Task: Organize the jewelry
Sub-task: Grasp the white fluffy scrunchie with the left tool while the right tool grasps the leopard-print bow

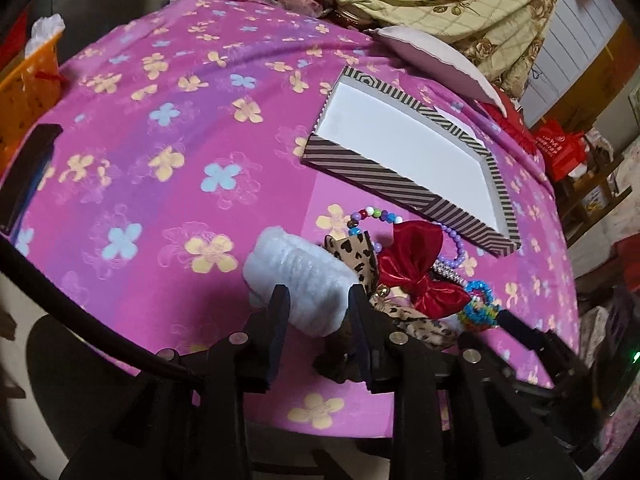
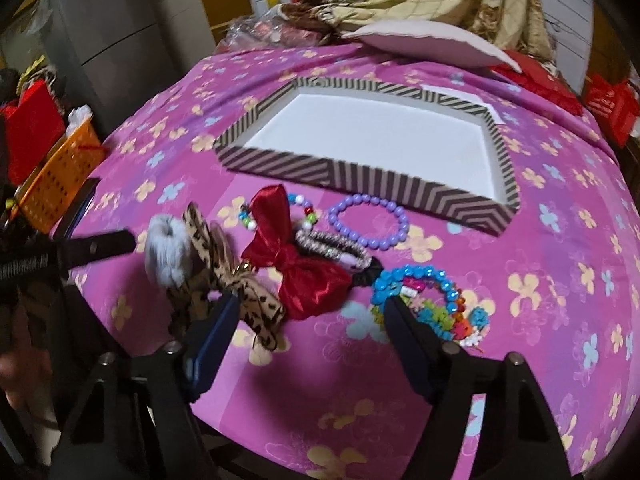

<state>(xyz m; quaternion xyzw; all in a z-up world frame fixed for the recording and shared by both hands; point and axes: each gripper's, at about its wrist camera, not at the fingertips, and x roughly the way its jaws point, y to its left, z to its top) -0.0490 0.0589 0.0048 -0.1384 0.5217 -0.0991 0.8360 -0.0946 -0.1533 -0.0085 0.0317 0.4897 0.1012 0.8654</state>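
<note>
Red bow (image 2: 298,258) (satin), striped box (image 2: 340,176)

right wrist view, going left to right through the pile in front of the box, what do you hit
orange basket → grey fluffy hair tie → leopard bow → red bow → purple bead bracelet → blue bead bracelet

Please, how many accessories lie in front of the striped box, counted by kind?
Fabric bows: 2 (red satin bow, leopard-print bow)
Bead bracelets: 3 (purple bead bracelet, mixed-colour bead bracelet, blue-and-rainbow bead cluster, perhaps more than one)
Fluffy white scrunchie: 1
Sparkly woven hair band: 1
Total: 7
</note>
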